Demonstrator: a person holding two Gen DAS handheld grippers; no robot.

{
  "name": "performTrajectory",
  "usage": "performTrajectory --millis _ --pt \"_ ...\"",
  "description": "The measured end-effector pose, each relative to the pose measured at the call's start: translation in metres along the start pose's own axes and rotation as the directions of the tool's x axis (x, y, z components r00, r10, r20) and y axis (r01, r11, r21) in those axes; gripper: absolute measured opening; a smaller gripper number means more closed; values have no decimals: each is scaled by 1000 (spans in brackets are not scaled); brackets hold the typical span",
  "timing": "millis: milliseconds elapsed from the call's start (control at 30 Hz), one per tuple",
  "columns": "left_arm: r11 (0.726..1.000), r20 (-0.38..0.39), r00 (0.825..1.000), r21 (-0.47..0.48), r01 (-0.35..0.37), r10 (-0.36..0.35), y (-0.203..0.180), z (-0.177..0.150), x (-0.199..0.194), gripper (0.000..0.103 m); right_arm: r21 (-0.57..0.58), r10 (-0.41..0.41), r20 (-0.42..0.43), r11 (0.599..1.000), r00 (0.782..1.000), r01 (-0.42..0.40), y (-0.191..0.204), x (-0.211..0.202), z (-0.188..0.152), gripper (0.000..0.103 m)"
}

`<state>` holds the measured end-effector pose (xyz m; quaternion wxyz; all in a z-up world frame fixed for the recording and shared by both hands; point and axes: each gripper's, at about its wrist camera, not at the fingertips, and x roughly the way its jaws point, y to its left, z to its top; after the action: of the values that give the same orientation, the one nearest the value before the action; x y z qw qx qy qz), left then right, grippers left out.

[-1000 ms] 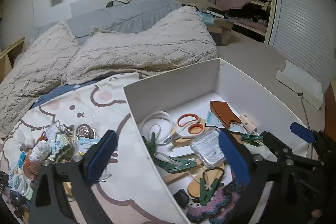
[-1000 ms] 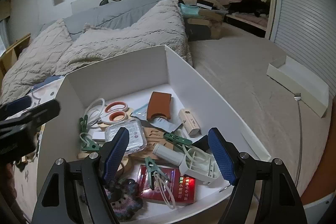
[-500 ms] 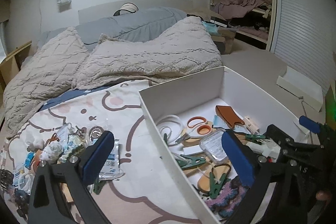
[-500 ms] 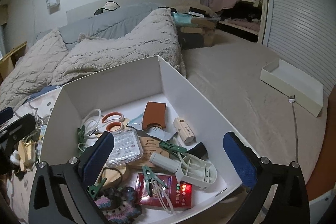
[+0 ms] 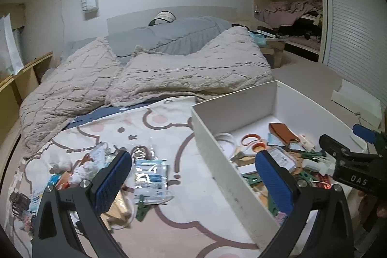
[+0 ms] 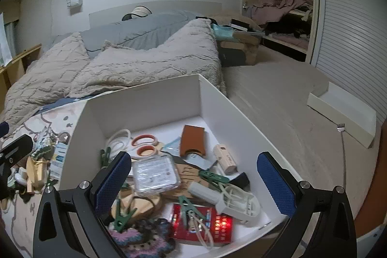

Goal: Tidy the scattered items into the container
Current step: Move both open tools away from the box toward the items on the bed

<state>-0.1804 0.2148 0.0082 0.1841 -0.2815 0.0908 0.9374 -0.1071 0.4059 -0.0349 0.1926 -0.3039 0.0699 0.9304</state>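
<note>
The white box stands on the patterned bedspread and holds orange-handled scissors, a brown pouch, a clear plastic case, a red packet, a white plastic clip and green pegs. Scattered left of it lie a clear packet, a green peg and a pile of small items. My left gripper is open and empty, straddling the box's left wall above the bedspread. Over the box's near end, my right gripper is wide open with nothing between its fingers.
A rumpled beige quilt and grey bedding lie beyond the box. To the right, on the beige surface, there is a shallow white tray near a slatted door. An open closet holds clothes at the back right.
My left gripper has swung left, off the box's inside and toward the scattered items. The right gripper's jaws have spread wider over the box; the white clip lies in the box.
</note>
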Motion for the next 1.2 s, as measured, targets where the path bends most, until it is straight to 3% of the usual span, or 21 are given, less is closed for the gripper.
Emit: performTrajectory --millis 533,1200 --pt "995 1 996 -45 -90 90 42 -19 -13 103 -41 90 0 995 996 -90 36 -7 -1 103" --pt "976 7 983 -121 -182 184 107 -55 -42 103 -199 196 56 963 979 -181 120 -30 -10 103"
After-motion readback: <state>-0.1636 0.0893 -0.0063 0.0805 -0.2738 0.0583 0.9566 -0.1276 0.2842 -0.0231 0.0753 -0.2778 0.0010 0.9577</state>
